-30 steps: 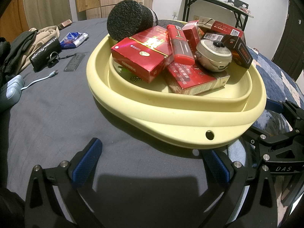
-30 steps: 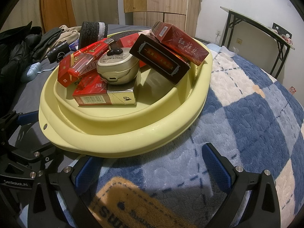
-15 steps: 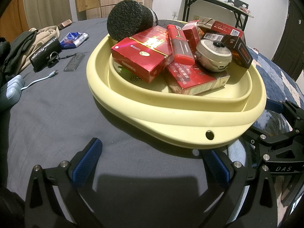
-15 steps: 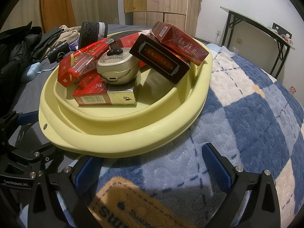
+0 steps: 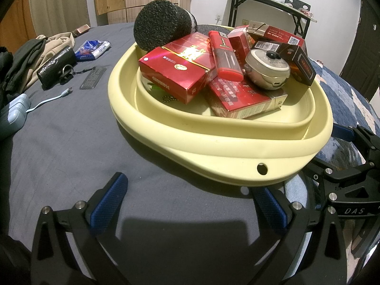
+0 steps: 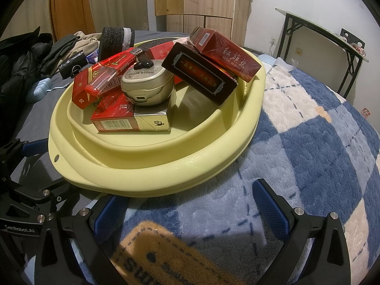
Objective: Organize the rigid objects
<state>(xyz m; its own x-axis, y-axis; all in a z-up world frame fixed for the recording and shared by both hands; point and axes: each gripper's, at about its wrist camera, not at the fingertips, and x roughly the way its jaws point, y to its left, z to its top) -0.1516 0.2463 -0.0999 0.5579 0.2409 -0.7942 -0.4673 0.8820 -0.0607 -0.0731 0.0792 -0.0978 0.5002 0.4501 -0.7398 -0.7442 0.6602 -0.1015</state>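
Observation:
A pale yellow basin (image 5: 228, 152) (image 6: 166, 161) sits on the bed, piled with red cigarette boxes (image 5: 175, 71) (image 6: 228, 54), a dark box (image 6: 199, 71), a red lighter (image 5: 223, 54) (image 6: 111, 73), a round silver tin (image 5: 268, 68) (image 6: 147, 85) and a black foam roll (image 5: 161, 28) (image 6: 116, 39). My left gripper (image 5: 190, 201) stands open just in front of the basin's near rim, holding nothing. My right gripper (image 6: 190, 204) is open too, empty, close to the rim on its side. Each gripper shows at the edge of the other's view.
On the grey sheet to the left lie a black pouch with a key ring (image 5: 55, 65), a blue packet (image 5: 93, 49), a small dark keyboard-like strip (image 5: 92, 80), a pale blue charger with cable (image 5: 16, 111) and clothes (image 5: 28, 59). A blue checked blanket (image 6: 320, 147) covers the right side.

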